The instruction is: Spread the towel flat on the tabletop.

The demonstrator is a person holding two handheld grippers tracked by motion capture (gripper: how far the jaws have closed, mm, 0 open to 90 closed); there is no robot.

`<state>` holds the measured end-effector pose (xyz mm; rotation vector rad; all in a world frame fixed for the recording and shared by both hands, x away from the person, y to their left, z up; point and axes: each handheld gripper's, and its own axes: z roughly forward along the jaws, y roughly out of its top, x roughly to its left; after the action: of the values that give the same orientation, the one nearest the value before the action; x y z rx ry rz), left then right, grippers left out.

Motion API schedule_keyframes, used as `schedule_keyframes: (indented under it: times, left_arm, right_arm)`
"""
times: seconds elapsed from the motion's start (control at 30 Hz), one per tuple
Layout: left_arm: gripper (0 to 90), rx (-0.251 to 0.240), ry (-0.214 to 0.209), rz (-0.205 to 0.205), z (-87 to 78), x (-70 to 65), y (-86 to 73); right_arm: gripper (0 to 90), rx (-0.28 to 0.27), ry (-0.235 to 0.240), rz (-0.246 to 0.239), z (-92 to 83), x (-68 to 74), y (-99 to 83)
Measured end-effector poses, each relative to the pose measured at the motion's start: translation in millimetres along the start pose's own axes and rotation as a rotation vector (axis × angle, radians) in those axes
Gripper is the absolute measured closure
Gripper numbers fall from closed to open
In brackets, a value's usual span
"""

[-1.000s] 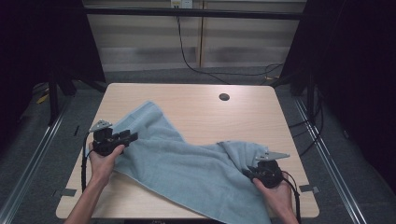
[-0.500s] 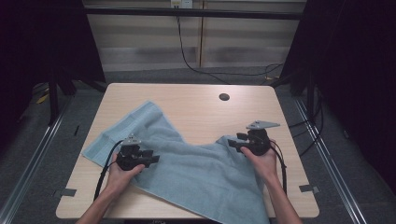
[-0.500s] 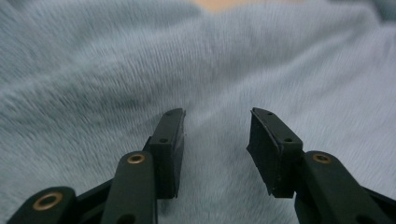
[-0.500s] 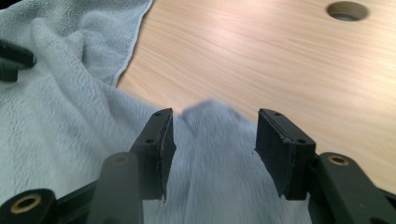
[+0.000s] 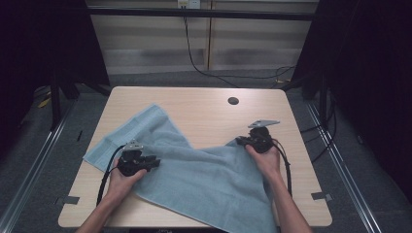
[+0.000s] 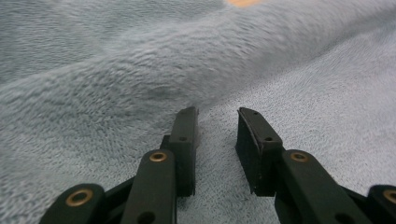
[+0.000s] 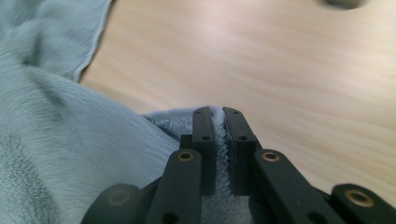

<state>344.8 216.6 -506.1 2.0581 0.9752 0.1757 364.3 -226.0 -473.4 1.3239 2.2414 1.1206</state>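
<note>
Two hand-held grippers over a blue towel [image 5: 194,170] spread on the table [image 5: 204,104], left gripper [image 6: 217,135] resting on the cloth, jaws apart after closing partway, pinching nothing, right gripper [image 7: 218,140] clamped on the towel's edge, grommet hole [image 5: 233,101] beyond

1. One light blue terry towel [image 5: 204,174], spread rumpled over the table.
2. One pale wooden table [image 5: 204,104] with rounded corners.
3. One round dark cable hole [image 5: 233,101] in the tabletop.
4. Two black hand-held two-jaw grippers: left gripper [image 5: 154,162], right gripper [image 5: 240,141].
</note>
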Motion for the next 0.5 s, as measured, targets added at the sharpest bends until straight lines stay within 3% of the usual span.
schedule_keyframes:
  times: [0.13, 0.23, 0.37, 0.5]
  left_arm:
    - [68.5, -0.005, 0.033, -0.016, -3.5, 8.8, -0.3]
    - [70.7, -0.007, 0.049, -0.019, -4.7, 13.8, 0.0]
    - [70.5, -0.01, 0.052, -0.038, -5.1, 14.5, -0.1]
    - [60.1, 0.0, 0.047, -0.028, -4.2, 8.4, 1.1]
  right_arm:
    - [84.9, -0.088, -0.103, 0.074, -39.4, -28.9, -1.6]
    - [84.8, -0.104, -0.101, 0.097, -55.6, -38.3, -7.0]
    - [84.6, -0.022, -0.098, 0.047, -61.1, -23.9, -25.0]
    - [84.2, 0.047, -0.044, 0.03, -56.9, -4.8, -60.1]
